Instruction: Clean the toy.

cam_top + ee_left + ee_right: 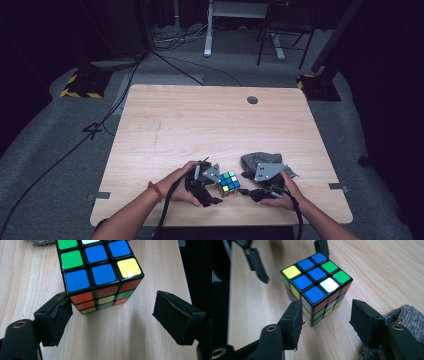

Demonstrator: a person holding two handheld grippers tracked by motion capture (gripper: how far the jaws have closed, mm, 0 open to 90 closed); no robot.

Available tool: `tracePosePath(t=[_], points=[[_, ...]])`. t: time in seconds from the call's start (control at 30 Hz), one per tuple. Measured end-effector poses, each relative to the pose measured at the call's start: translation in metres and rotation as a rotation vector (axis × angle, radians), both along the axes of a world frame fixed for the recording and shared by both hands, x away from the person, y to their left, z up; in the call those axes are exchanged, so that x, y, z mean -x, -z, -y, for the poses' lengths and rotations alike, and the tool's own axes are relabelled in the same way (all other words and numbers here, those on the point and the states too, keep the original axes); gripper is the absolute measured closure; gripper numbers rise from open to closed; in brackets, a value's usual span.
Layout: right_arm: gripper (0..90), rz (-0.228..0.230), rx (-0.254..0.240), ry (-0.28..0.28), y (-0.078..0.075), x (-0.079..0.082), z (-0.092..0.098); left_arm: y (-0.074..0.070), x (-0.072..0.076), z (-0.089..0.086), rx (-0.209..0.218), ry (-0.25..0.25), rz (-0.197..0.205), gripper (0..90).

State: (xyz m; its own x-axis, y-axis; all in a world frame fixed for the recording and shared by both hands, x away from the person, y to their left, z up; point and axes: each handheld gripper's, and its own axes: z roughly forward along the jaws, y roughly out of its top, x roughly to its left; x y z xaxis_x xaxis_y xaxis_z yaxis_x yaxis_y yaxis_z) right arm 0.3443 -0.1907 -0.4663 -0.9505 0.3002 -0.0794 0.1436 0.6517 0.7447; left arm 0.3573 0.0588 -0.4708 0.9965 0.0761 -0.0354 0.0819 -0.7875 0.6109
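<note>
Black foam-padded jaws nearest me. Left gripper at cube's 9 o'clock, jaws wide, one pad brushing corner, no grip. Glossy scrambled cube on pale wood table. Right gripper at 3 o'clock, jaws wide, empty; grey knitted cloth beside it. I judge approach stage; next I squeeze flat faces squarely.

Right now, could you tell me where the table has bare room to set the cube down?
The wooden table is bare from the cable hole down to mid-table. The near edge is crowded: the Rubik's cube sits between both tools, grey cloth beside it.
</note>
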Motion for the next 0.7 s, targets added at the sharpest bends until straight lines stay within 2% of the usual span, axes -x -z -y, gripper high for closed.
tracePosePath(t=[0.2,0.27,0.33,0.43,0.47,0.53,0.6,0.7], points=[[48.7,0.0,0.007,0.027,0.004,-0.006,0.006,0.002,0.002,-0.001,-0.015,0.023,-0.009,21.7],[51.8,-0.001,0.003,0.047,0.004,-0.009,0.01,0.002,0.002,-0.001,-0.025,0.01,0.01,24.6],[54.6,-0.009,0.004,0.06,0.007,-0.013,0.014,0.002,-0.002,-0.001,-0.017,-0.02,0.028,17.4],[55.6,-0.009,0.011,0.044,0.009,-0.013,0.014,-0.003,-0.01,-0.002,0.04,-0.067,0.035,15.9],[55.3,-0.018,0.0,0.031,0.01,-0.012,0.014,-0.005,-0.013,-0.001,0.048,-0.073,0.034,15.9],[55.7,-0.015,-0.013,0.015,0.009,-0.01,0.013,-0.006,-0.018,0.004,0.045,-0.058,0.05,15.9],[55.8,-0.009,-0.01,0.017,0.009,-0.009,0.013,-0.006,-0.023,0.009,0.059,-0.04,0.037,16.1],[54.3,-0.009,-0.016,0.016,0.008,-0.008,0.011,-0.002,-0.028,0.018,0.056,-0.001,0.034,15.8]])
